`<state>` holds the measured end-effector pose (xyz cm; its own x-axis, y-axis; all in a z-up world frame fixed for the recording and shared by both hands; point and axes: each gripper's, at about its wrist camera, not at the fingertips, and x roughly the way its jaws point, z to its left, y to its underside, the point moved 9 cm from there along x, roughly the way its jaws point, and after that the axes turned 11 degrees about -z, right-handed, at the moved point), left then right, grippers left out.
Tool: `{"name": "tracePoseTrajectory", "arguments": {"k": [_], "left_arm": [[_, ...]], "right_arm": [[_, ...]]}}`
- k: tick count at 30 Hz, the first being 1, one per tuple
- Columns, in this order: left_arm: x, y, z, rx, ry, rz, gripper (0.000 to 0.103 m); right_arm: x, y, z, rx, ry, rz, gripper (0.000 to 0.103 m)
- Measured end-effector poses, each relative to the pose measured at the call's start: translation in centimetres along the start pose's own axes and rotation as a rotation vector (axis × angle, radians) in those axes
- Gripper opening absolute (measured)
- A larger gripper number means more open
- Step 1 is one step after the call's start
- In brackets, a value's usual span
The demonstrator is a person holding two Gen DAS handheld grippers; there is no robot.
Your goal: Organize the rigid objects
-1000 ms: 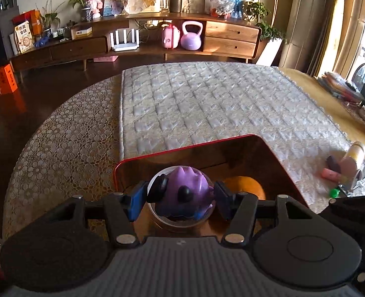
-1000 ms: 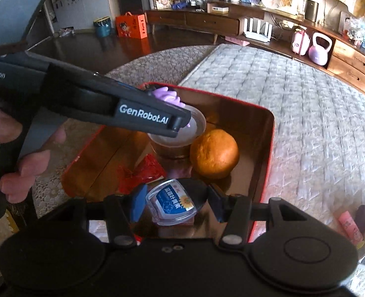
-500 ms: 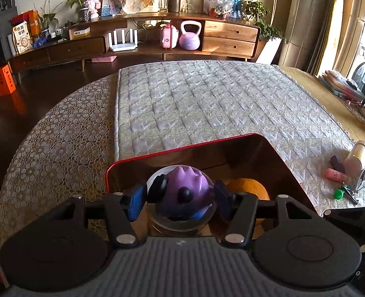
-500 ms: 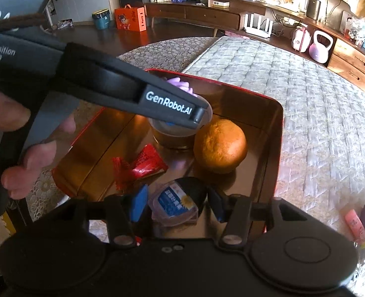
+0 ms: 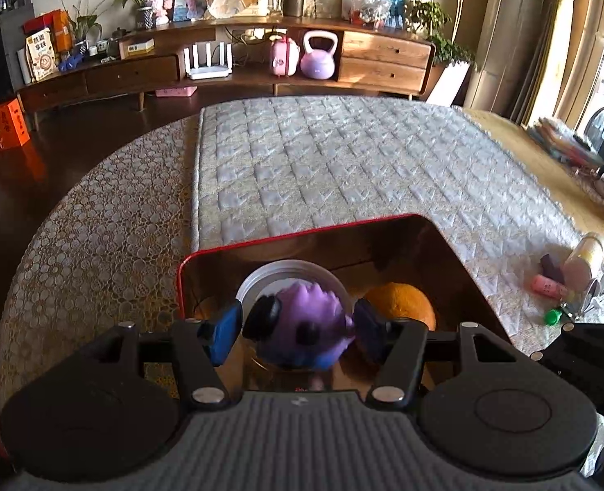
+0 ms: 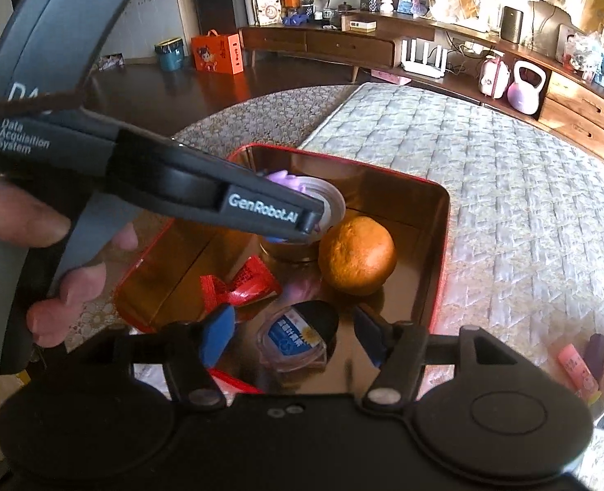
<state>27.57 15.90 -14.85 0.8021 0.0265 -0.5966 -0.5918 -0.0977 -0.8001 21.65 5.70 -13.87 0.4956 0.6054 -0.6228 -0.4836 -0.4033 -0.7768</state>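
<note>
Red tin (image 6: pixel 439 245) on tabletop: orange (image 6: pixel 357 255), red candy wrapper (image 6: pixel 240 286), jelly cup (image 6: pixel 295 341) between just-spread right tool (image 6: pixel 293 337). Left tool (image 5: pixel 297 325) pinching purple toy (image 5: pixel 306 327) above white-lidded jar (image 5: pixel 291 272).

My red tin tray (image 6: pixel 441 221) looks like glossy metal, its golden inside mirror-smooth. The orange (image 6: pixel 357 257) has a dimpled, matt peel. The candy wrapper (image 6: pixel 240 286) is shiny crinkled red foil. The small jelly cup (image 6: pixel 293 343) is clear plastic under a glossy printed film. My left tool (image 5: pixel 297 323) is matt black plastic. The quilted mat (image 5: pixel 342 163) is stitched cloth with a soft sheen.
</note>
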Motion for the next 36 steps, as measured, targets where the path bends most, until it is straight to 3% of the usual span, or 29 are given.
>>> {"name": "tracePoseTrajectory", "arguments": {"k": [10,18,20,23,36], "left_arm": [[-3.1,-1.5,-0.8,0.005,0.009,-0.048,0.062],[-6.2,-2.3,-3.4,0.023,0.05,-0.085,0.067],[-6.9,-2.3,-4.5,0.027,0.066,-0.091,0.072],[-7.9,-2.2,-6.1,0.028,0.088,-0.107,0.082],[-9.2,-0.6,-15.0,0.063,0.196,-0.13,0.084]], "right_arm": [[-4.0,-1.3,-0.9,0.051,-0.019,-0.081,0.078],[-8.1,-1.4,-3.4,0.102,0.007,-0.139,0.088],[-9.2,-1.0,-4.4,0.12,0.018,-0.149,0.092],[-10.8,-0.2,-6.3,0.131,0.054,-0.164,0.098],[-17.2,5.2,-17.0,0.24,0.25,-0.182,0.103]]}}
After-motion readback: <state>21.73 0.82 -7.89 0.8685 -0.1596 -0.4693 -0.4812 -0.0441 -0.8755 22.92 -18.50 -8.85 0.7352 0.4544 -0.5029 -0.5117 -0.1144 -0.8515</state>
